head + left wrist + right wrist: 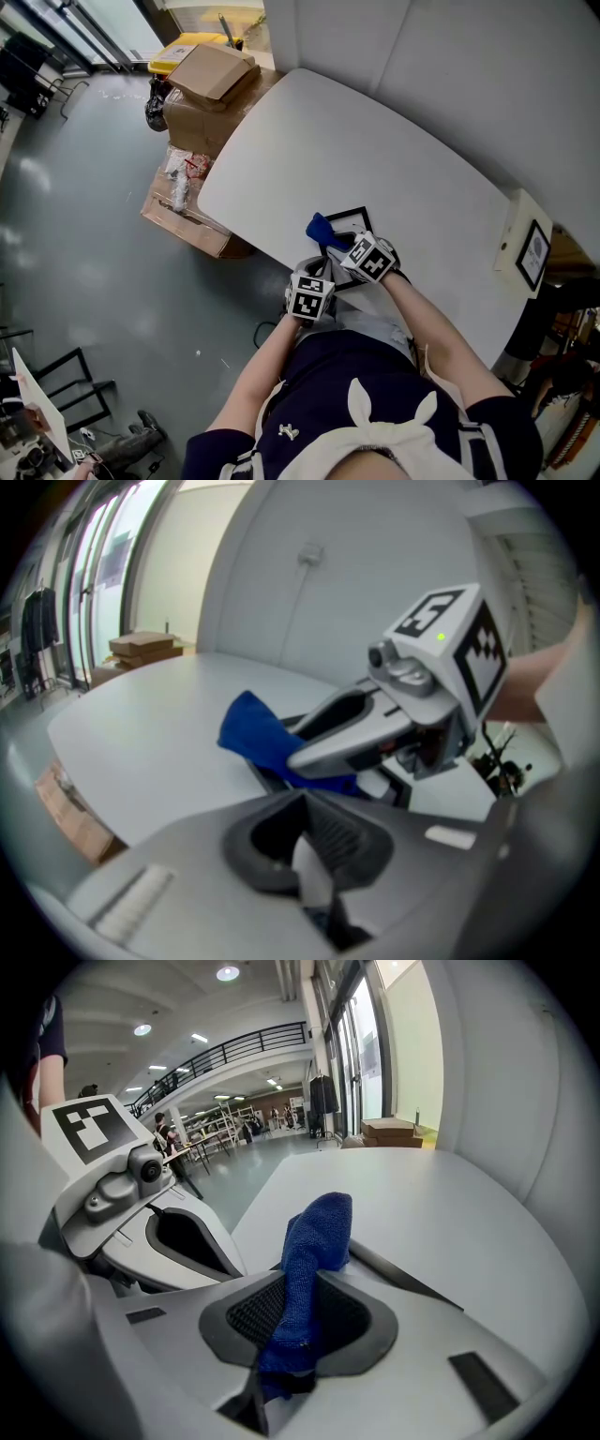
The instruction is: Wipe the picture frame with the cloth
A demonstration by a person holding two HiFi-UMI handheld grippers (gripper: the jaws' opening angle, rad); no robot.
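Right tongs (pixel 302 1283) grip the blue cloth (pixel 319 1227); left tongs (pixel 307 810) are closed on a thin pale edge, seemingly the picture frame (pixel 351 218), lying at the counter's (pixel 375 150) near rim; brace that frame firmly and drag the cloth flat along its border.

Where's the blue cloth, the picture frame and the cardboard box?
blue cloth (pixel 317 1232): right gripper view, upper fold.
picture frame (pixel 349 214): head view, black far edge.
cardboard box (pixel 211 70): head view, top flap.

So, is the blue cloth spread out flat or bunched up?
Bunched up: the right gripper, jaws shut, pinches the blue cloth, which stands crumpled above the picture frame.
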